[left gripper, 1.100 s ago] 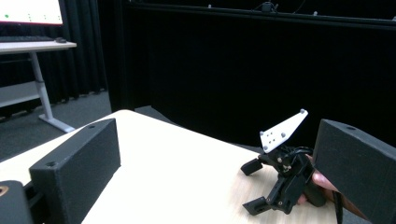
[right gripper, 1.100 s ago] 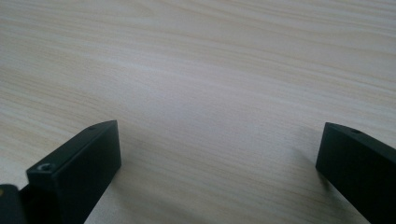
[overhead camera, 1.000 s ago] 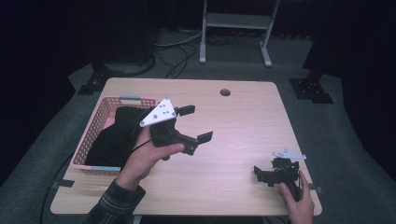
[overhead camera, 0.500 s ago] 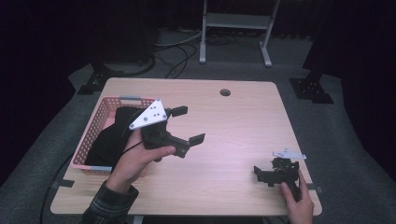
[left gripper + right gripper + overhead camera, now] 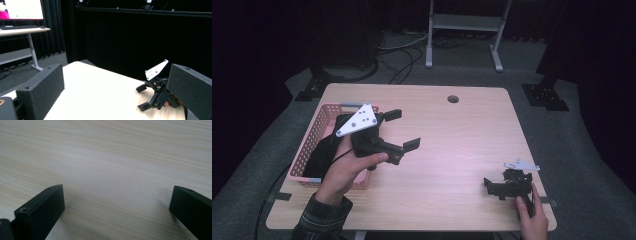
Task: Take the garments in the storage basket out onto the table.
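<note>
You have nothing legible in front of you: no word, label, brand, number or sign can be read anywhere. The monitor [image 5: 21, 9] far off in the left gripper view glows white and pink, but whatever it displays is too small and blurred to read. The grey plate [image 5: 358, 119] on your left hand-held gripper [image 5: 401, 129] carries only small holes, no lettering. The tabletop [image 5: 452, 145] is plain wood grain, unmarked.
</note>
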